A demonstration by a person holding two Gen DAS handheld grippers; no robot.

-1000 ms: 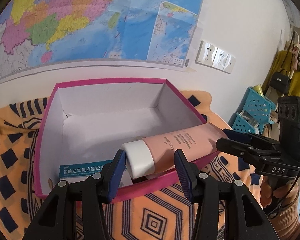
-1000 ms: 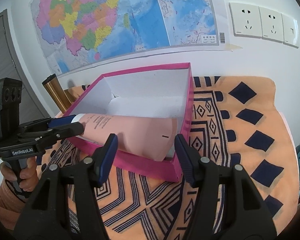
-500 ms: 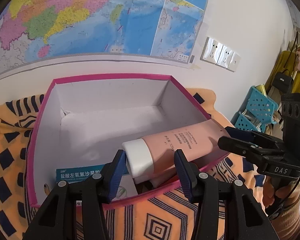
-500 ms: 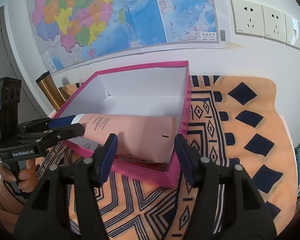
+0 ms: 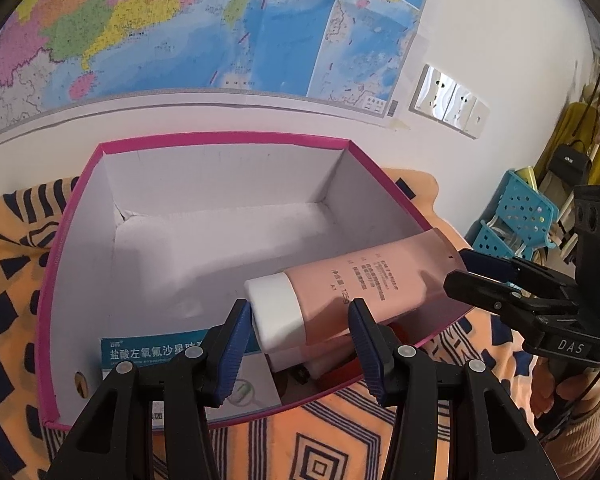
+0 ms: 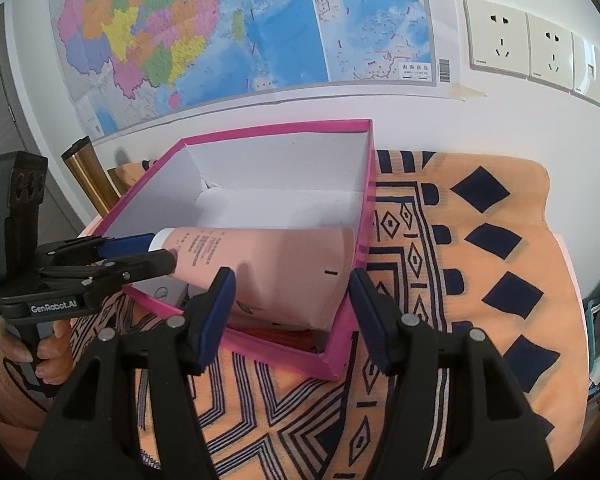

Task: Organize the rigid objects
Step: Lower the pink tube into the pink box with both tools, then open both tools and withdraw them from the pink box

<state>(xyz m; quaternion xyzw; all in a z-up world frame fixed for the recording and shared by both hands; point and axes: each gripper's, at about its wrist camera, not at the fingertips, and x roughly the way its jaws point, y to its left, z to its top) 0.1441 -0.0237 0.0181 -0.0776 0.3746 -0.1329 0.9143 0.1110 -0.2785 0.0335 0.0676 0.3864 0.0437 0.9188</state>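
My left gripper (image 5: 298, 330) clamps the white cap end of the pink tube (image 5: 352, 288). My right gripper (image 5: 456, 272) grips the tube's crimped end. The tube sits tilted over the near right corner of the pink box (image 5: 220, 138), above a teal-labelled carton (image 5: 148, 354).

Quick count: one pink box (image 5: 204, 138) with white insides, one pink tube (image 5: 364, 284) with one white cap (image 5: 278, 314), one teal-and-white medicine carton (image 5: 148, 350) at about 7 o'clock in the box. Two grippers total, left gripper (image 5: 300, 330) and right gripper (image 6: 292, 294). One wall map (image 6: 236, 28), three wall sockets (image 6: 496, 38), two blue baskets (image 5: 520, 212).
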